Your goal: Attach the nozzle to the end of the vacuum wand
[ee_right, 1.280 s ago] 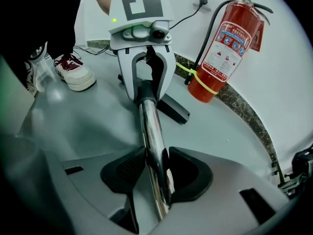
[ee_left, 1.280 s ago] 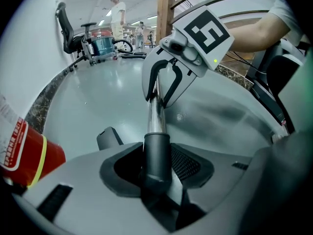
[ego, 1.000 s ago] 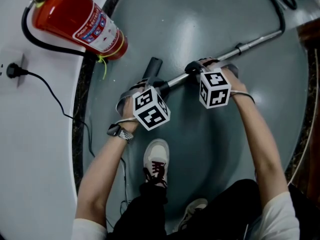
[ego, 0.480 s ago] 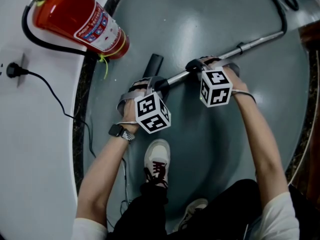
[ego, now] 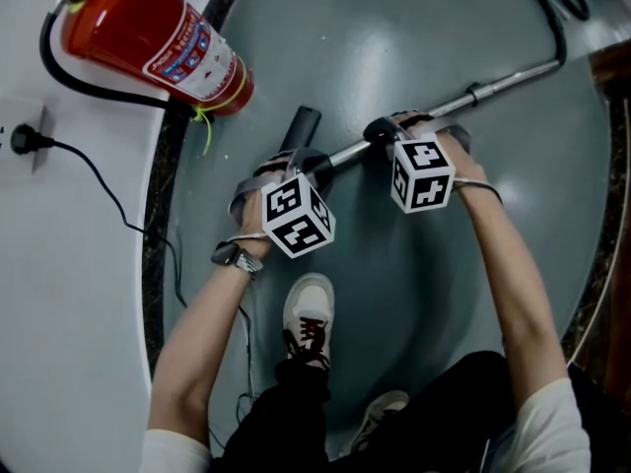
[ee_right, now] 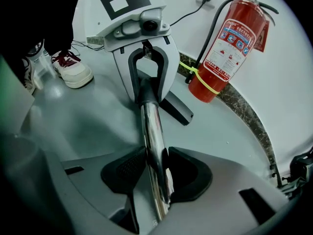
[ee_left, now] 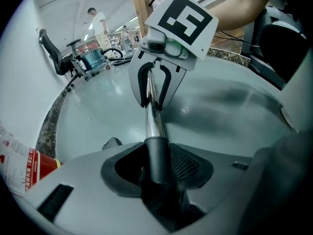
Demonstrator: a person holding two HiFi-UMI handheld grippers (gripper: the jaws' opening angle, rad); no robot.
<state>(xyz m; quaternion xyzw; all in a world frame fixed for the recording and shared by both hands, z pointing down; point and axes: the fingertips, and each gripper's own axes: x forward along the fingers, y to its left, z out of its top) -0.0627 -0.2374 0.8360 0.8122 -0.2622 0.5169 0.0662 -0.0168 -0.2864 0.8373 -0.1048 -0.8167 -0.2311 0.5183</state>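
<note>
Both tongs are at the joint. Our left tongs point(ee_left: 157, 163) are closed at a fairly wide span on the black neck of the nozzle point(ego: 304, 126). Our right tongs point(ee_right: 156, 173) clamp the chrome wand point(ego: 503, 79) just to the right of it. The nozzle's free end points far and left toward the fire extinguisher point(ego: 158, 33), while the wand runs far and right across the grey floor point(ego: 414, 28). All of it sits just beyond our shoe point(ego: 310, 313).

The neck looks to be already over the wand's end, though we cannot tell whether it is fully seated.

We judge the wand to be a stiff metal tube, polished and so slippery under the pads. It is also long, so its far end will lever against a loose hold. Gripping it close to the joint, as now, keeps that leverage small.

The nozzle looks like hard, light plastic. Its round neck is the firm place to hold, not the flat tip. Any push should run straight along the tube, since a skewed push could jam the fit or let the chrome slide through the pads.
</note>
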